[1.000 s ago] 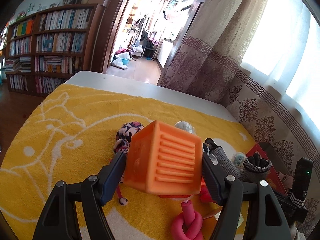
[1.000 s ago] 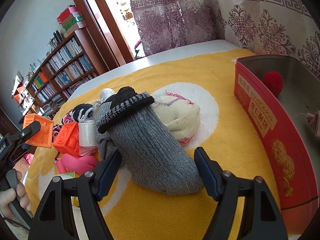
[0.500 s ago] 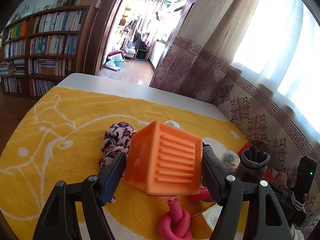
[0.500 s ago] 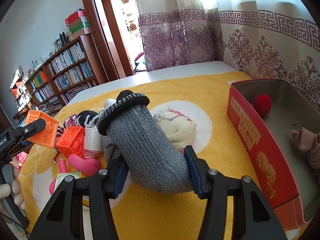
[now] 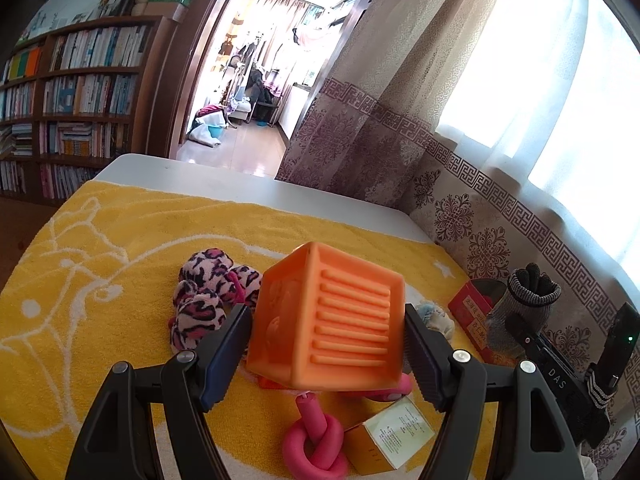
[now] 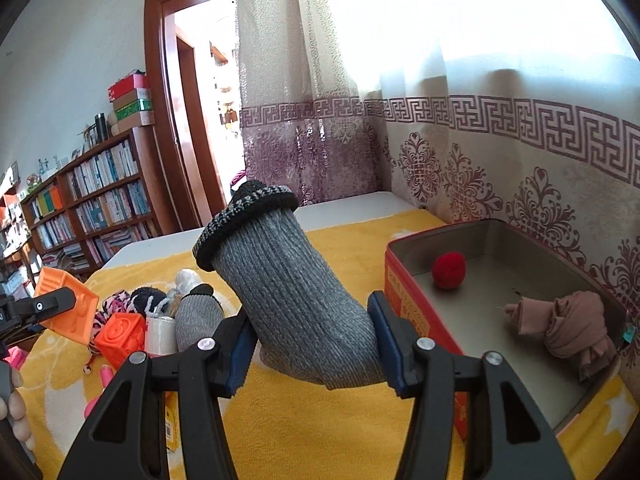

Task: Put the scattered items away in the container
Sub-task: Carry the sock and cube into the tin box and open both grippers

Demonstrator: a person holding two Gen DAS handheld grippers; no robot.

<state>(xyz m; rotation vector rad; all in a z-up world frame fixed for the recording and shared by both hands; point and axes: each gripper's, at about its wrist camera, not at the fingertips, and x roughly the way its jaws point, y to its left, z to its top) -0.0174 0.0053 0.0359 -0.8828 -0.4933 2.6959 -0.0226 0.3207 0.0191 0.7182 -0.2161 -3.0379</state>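
Observation:
My left gripper is shut on an orange ribbed cube and holds it above the yellow towel. My right gripper is shut on a grey knit sock with a black cuff, lifted off the towel just left of the red tin. The tin holds a red pompom and a brown cloth bundle. The sock also shows in the left wrist view, with the tin behind it.
On the towel lie a pink leopard plush, a knotted pink toy, a small yellow box, a second orange cube, a white roll and another grey sock. Curtains hang behind the table's far edge.
My right gripper has closed on the grey sock and lifted it off the towel toward the tin. My left gripper has carried the orange cube slightly higher and to the right.

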